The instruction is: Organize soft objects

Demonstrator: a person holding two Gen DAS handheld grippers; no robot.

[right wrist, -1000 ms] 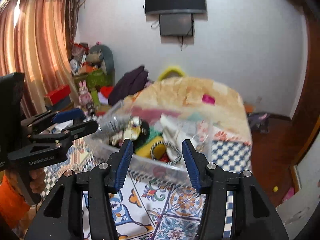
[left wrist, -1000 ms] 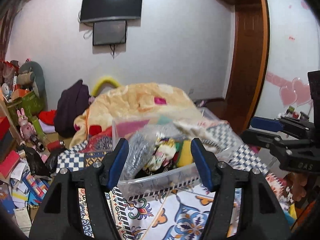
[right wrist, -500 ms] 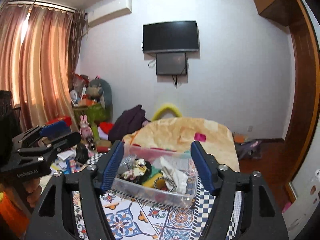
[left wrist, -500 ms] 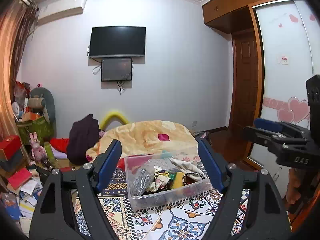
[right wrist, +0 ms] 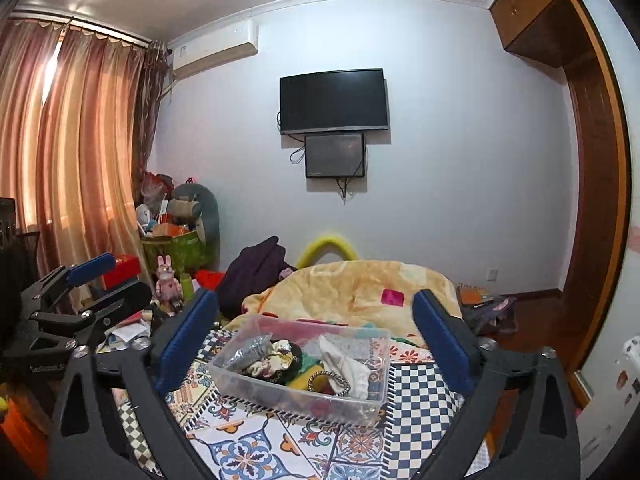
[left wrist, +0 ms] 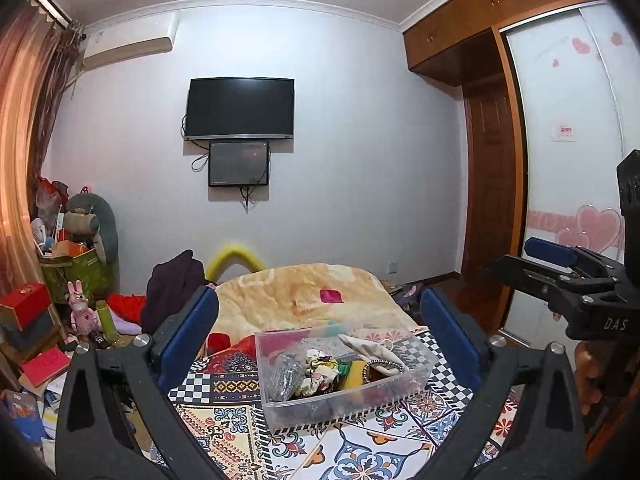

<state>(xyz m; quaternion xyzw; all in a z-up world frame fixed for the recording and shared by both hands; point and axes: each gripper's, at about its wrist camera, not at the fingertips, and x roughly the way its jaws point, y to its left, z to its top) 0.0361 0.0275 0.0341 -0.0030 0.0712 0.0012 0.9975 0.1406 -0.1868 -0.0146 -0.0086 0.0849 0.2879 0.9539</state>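
Got my left hand-held gripper (left wrist: 318, 340) and right hand-held gripper (right wrist: 314, 338) both spread wide, holding nothing. Just past them the clear plastic bin (right wrist: 296, 394) of soft odds and ends sits on the patterned bedspread (right wrist: 248, 446), yellow blanket (right wrist: 360, 284) heaped behind it.
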